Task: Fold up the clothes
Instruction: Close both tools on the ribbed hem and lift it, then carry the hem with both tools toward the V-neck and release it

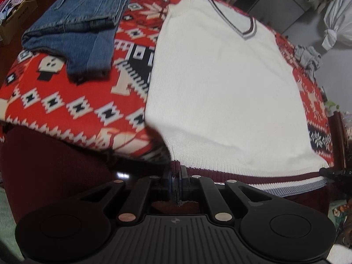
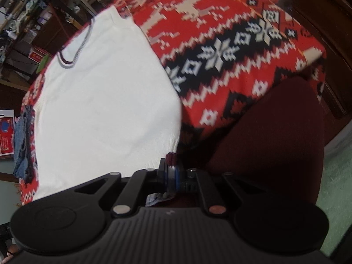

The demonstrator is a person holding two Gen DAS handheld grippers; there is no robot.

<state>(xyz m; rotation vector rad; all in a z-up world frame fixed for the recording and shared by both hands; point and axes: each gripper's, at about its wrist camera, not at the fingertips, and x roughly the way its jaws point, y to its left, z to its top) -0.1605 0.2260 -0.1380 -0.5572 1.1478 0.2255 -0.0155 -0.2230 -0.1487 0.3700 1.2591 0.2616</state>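
Now left hand-held gripper (image 1: pixel 176 181) clenched on white sweater (image 1: pixel 220 83) hem, right hand-held gripper (image 2: pixel 172 176) pinching other corner, sweater flat on patterned blanket (image 1: pixel 66 101), folded jeans (image 1: pixel 77 26) beside, box (image 1: pixel 15 15) contents unclear

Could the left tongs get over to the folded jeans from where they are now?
Probably not at once. The left tongs are shut on the hem of the white sweater, so they would have to let go first. The jeans lie uncovered on the patterned blanket, to the sweater's left.
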